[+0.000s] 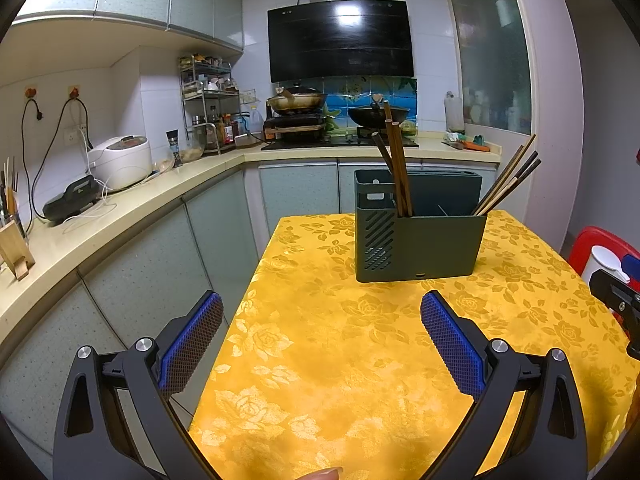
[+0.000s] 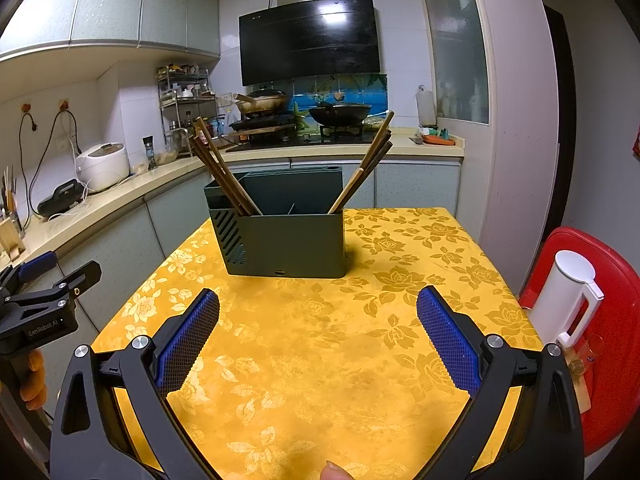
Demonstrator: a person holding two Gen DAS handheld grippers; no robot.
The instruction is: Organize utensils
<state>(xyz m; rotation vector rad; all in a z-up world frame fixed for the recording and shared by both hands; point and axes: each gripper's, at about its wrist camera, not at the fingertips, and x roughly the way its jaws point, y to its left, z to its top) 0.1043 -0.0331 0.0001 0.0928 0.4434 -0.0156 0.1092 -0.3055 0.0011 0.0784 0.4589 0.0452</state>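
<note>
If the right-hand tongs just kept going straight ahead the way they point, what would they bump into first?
Probably the green utensil holder. The right tongs are open and empty over the yellow tablecloth, with bare cloth between; depth is hard to judge, and a low path might brush the cloth first.

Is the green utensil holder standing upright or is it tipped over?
Upright. The utensil holder sits flat on the yellow tablecloth, opening upward, with chopsticks leaning out at both ends.

The only legible writing is the white brand name "GenRobot.AI" printed on the black body of the left hand-held gripper (image 2: pixel 44 276) at the lower left of the right wrist view; labels on distant bottles are too small to read.
</note>
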